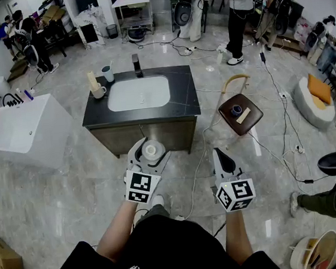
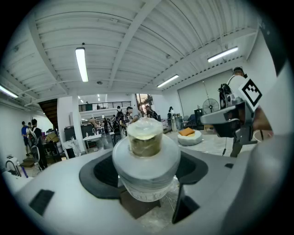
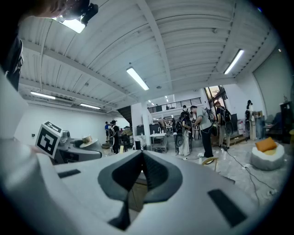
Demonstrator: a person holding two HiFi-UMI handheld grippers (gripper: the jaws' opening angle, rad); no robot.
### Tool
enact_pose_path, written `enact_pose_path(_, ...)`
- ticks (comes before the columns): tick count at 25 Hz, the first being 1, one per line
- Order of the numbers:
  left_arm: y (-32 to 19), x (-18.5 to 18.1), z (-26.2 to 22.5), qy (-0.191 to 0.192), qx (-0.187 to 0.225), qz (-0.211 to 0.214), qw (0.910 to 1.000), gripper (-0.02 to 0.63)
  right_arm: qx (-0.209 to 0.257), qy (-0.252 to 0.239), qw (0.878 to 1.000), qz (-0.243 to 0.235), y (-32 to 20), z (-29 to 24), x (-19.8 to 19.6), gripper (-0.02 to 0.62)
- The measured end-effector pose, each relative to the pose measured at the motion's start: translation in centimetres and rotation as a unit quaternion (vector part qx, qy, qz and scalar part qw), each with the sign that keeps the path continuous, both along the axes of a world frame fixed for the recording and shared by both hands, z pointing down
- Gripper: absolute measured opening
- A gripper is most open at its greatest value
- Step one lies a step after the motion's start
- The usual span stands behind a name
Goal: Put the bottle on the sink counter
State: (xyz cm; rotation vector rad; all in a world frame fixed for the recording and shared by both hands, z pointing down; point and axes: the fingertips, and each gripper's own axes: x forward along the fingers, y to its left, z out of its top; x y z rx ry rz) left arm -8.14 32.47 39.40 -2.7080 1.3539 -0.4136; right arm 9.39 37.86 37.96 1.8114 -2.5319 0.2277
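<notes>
Held upright over the tiled floor just short of the cabinet, the bottle sits in the left gripper, whose dark pads pinch its white body from both sides just under the rounded shoulder. The right gripper, level beside it, has its fingers pressed together with nothing between them. The bottle looks like a small plastic one with a pale cap over a brownish neck. It is probably light and fairly stiff, but its smooth, curved wall could slip or twist in a loose grip. The present hold low on the body, clear of the cap, seems the sound place to keep it. How full it is cannot be told. Ahead stands the sink counter, a dark slab around a white basin that appears empty. At the slab's back left corner a grey cup stands apart from a white mug with a pale upright object in it, and a dark faucet rises behind the basin. The bare stretches of slab on either side of the basin look the likeliest places to set the bottle down. To the right, a brown stool carries a small dark ring and a pale strip. People work in the hall beyond.
</notes>
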Motion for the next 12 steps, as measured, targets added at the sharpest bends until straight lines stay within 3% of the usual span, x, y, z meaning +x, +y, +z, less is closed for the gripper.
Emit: enact_pose_path(12,1.7,-1.1,-0.2,-0.003,0.002,-0.018,0.9998,0.334,0.011,-0.018,1.000,-0.008,1.7,-0.4,-0.1,0.003)
